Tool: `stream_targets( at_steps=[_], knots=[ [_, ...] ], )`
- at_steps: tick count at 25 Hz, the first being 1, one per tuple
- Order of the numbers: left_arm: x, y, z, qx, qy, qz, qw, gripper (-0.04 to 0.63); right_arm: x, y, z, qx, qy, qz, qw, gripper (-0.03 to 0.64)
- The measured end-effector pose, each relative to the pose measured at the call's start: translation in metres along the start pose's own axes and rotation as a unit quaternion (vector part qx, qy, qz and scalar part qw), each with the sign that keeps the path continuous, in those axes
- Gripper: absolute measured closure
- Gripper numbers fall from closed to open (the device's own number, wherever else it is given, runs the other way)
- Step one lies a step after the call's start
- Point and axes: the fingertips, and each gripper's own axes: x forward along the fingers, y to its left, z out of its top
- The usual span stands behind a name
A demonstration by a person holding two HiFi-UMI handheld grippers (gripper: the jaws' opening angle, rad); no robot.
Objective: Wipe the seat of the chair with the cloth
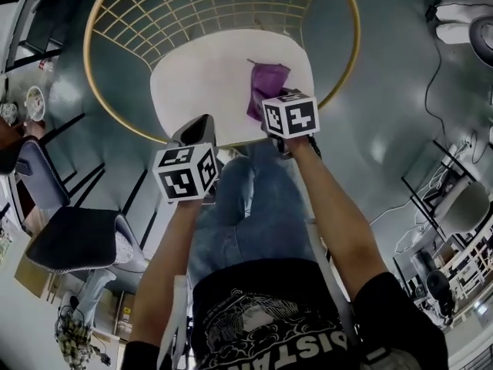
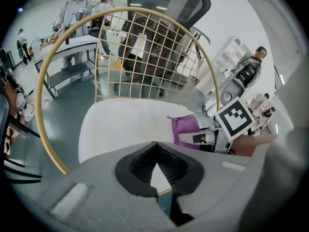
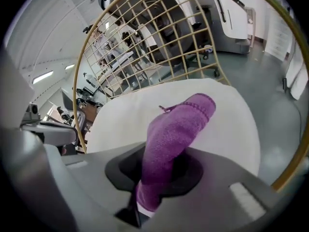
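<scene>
The chair has a round white seat point(image 1: 208, 75) and a gold wire back point(image 1: 192, 6). A purple cloth point(image 1: 266, 87) hangs onto the seat's right part, near the front. My right gripper point(image 1: 271, 105) is shut on the cloth point(image 3: 178, 124), whose free end droops forward onto the seat point(image 3: 120, 120). My left gripper point(image 1: 199, 129) hovers over the seat's front edge, left of the cloth, jaws shut and holding nothing. In the left gripper view the left gripper point(image 2: 155, 149) faces the seat point(image 2: 120, 124), with the cloth point(image 2: 186, 127) and the right gripper's marker cube point(image 2: 235, 117) at right.
A black office chair point(image 1: 69, 237) stands at the left on the grey floor. Cables and metal frames point(image 1: 439, 199) lie at the right. The person's jeans leg point(image 1: 246, 214) is just before the seat. People point(image 2: 77, 13) stand by tables behind the chair back.
</scene>
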Motion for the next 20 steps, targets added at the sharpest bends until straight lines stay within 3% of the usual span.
stream_targets(
  at_steps=[16, 20],
  knots=[
    [0.003, -0.022, 0.003, 0.018, 0.0, -0.013, 0.9997, 0.601, -0.067, -0.077, -0.011, 0.022, 0.007, -0.111, 0.994, 0.552],
    [0.001, -0.019, -0.005, 0.016, 0.0, -0.011, 0.9998, 0.601, -0.069, -0.073, -0.011, 0.017, 0.004, -0.112, 0.994, 0.552]
  ],
)
